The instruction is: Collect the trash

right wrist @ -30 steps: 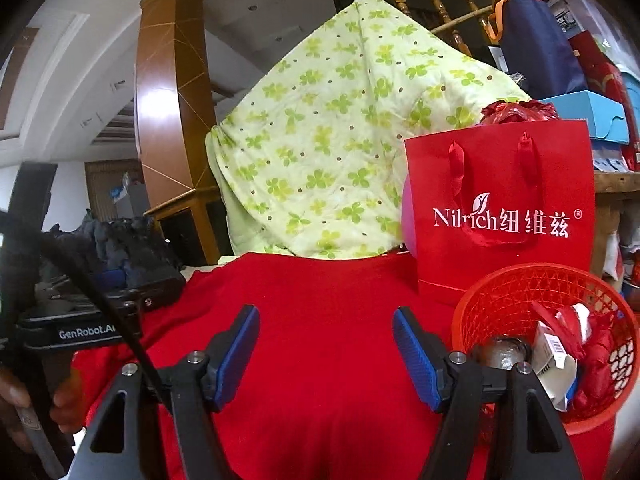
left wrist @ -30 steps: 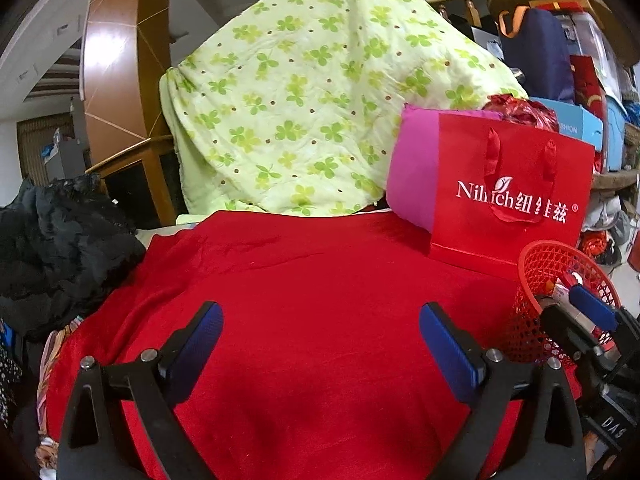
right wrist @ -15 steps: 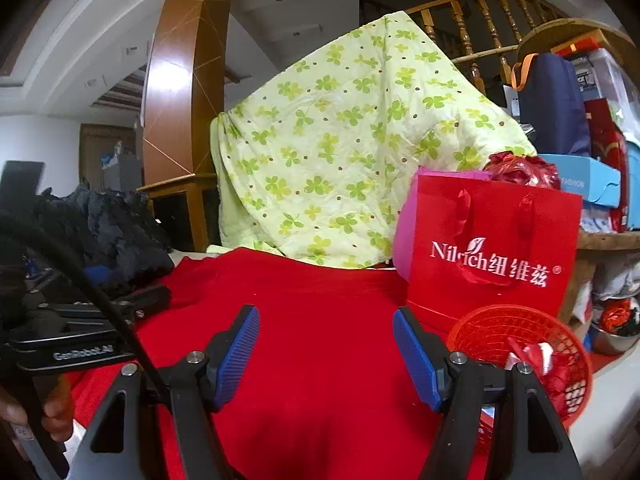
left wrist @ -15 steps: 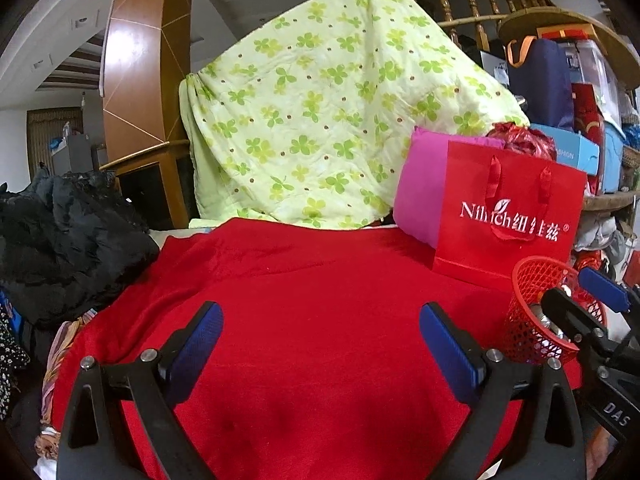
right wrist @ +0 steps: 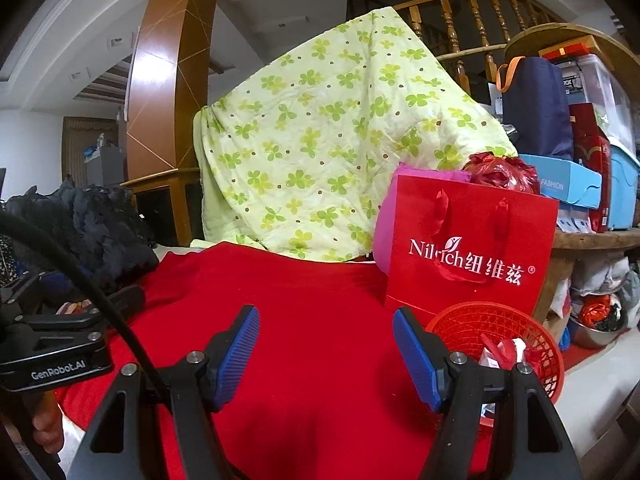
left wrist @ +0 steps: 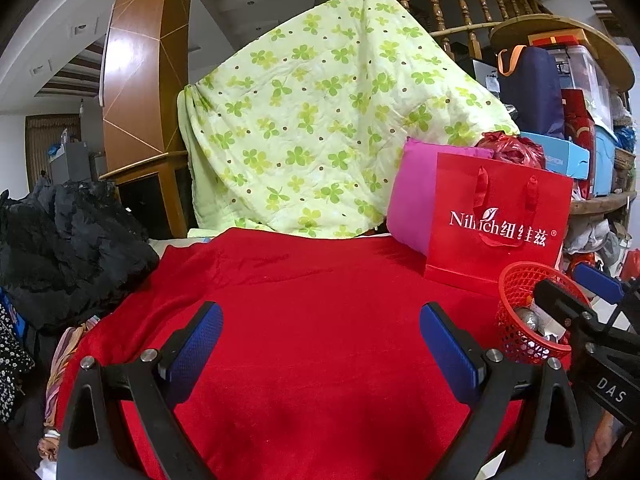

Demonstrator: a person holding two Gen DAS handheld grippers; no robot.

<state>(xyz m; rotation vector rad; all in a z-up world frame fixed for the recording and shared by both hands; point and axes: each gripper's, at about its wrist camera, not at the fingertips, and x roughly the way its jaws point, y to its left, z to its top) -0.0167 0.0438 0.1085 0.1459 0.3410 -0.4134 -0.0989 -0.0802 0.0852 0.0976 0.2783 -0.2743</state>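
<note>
Red mesh basket (right wrist: pixel 532 344) of trash just right of right gripper (right wrist: pixel 326 354), both grippers' jaws released, empty

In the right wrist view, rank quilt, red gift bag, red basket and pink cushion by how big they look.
1. Quilt, largest by far.
2. Red gift bag.
3. Red basket, though nearer the camera and partly hidden by the gripper.
4. Pink cushion, mostly behind the bag, so its true size is unsure.

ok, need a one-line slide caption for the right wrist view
Right tool open and empty above the red cloth, red basket of collected trash beside the red gift bag.
</note>
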